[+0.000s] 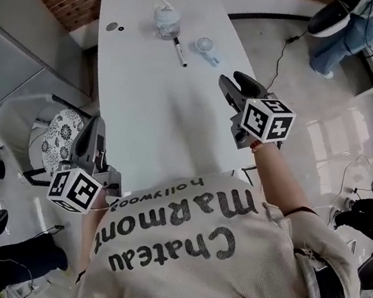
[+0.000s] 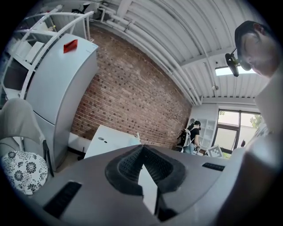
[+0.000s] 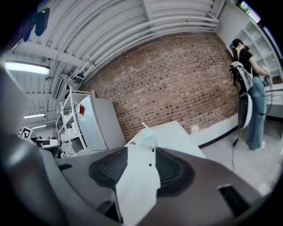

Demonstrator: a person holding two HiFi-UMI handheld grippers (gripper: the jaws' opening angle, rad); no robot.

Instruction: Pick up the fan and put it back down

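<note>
Fan (image 1: 206,46), small and white, lies at the far end of the white table (image 1: 150,112), just right of a black marker (image 1: 180,52). My right gripper (image 1: 235,83) hovers well short of it, jaws apart, empty. My left gripper (image 1: 96,126) hangs beside the table's near left edge, jaws together.

Head view steeply down over the white table (image 1: 144,104), both gripper views low, nearly level, looking from its near end along that table toward the brick wall (image 3: 177,79)
</note>
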